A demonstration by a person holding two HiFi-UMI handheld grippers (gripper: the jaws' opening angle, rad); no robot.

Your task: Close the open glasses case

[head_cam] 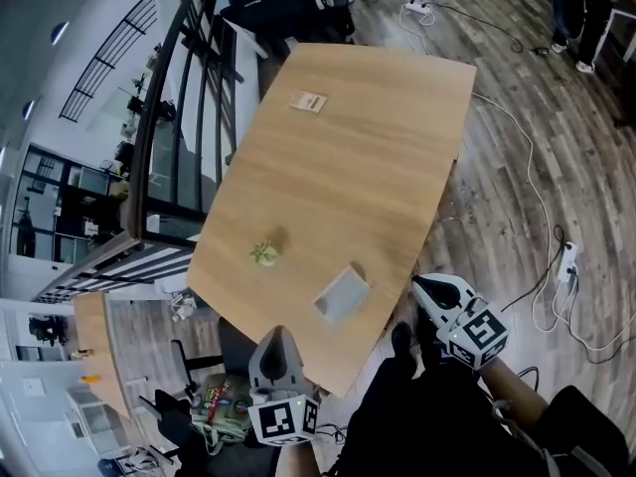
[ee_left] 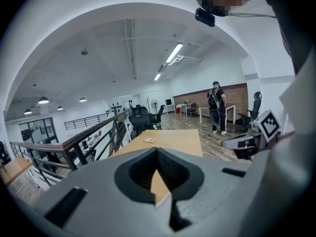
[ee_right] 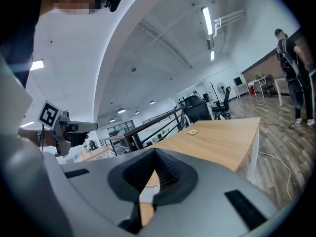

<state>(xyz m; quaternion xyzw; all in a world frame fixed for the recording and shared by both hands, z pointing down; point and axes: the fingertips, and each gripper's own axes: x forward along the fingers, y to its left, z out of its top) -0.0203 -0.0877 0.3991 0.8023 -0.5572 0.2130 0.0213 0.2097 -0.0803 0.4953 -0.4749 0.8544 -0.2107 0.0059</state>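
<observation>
Closing the glasses case (head_cam: 343, 294) turns on where it lies relative to your two tools. It sits on the table (head_cam: 378, 147), close to the corner nearest you, ahead of both grippers and roughly between them. Your left gripper (head_cam: 279, 334) is at the table's near edge, so the case lies up and to the right of its tip in the head view. Your right gripper (head_cam: 422, 284) is just off the table's right edge, so the case lies to its left at about the same height in that view. Neither tip is plainly nearer — both are near the case and clear of it.

The case's long axis runs on a slant, lower left to upper right in the head view. That puts one end toward each gripper.

Both grippers are clenched on nothing — each gripper view shows the jaws together, with only tabletop beyond them. Which long side carries the hinge is too small to tell, so settle that before you choose a hand.
</observation>
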